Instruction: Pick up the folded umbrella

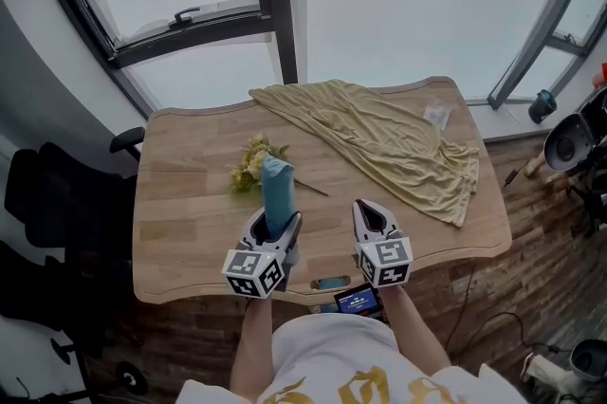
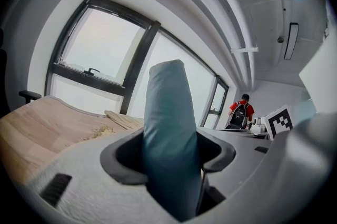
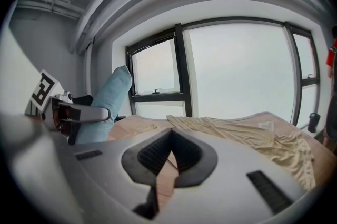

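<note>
Wooden table [image 1: 190, 203] near edge: left claw [image 1: 275, 224] grips umbrella [image 1: 277, 184]; right claw [image 1: 370, 211] clenched, empty.

Right hand-held gripper [image 3: 171, 136] (jaws together, empty) near folded umbrella [image 3: 109, 99].

umbrella [image 1: 277, 184] lower end hidden between left gripper [image 1: 276, 229] jaws, white tag [image 1: 436, 116] print too small
</note>
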